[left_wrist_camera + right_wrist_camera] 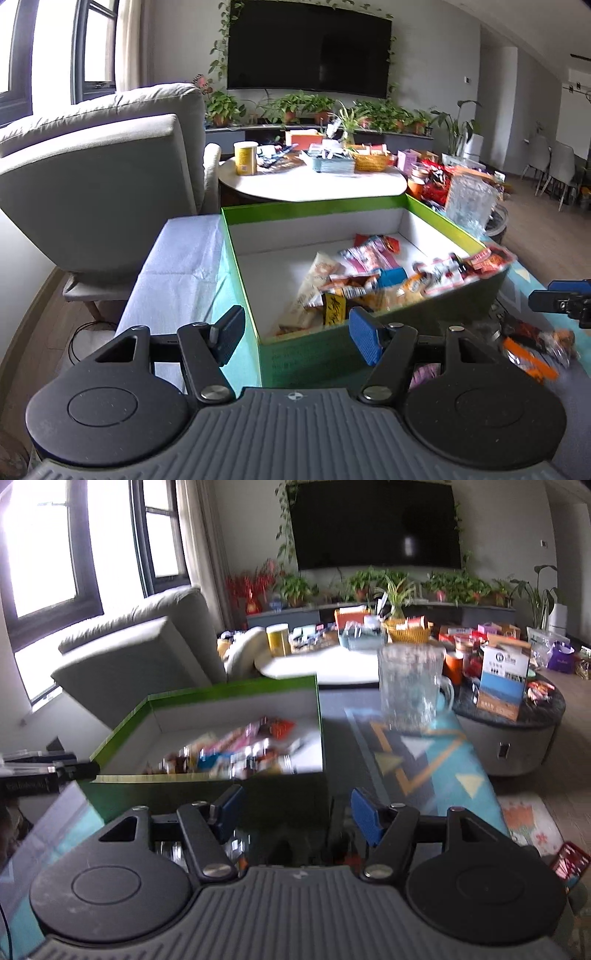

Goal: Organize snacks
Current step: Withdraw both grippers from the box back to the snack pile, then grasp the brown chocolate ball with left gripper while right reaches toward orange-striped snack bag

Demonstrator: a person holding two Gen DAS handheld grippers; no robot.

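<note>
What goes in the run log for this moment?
left gripper: open, empty | right gripper: open, empty | green box: snack packets inside

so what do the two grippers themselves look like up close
Both look alike. The left gripper and right gripper each have a grey ribbed body, two round black discs at the sides, black linkage arms with silver screws, and flat blue textured pads on the fingers. No cables, sleeves or hands show.

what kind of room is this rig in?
Looks like a home living room. A big wall-mounted TV hangs above a row of potted plants, a grey sofa sits by the window, and a round coffee table is crowded with household clutter.
</note>
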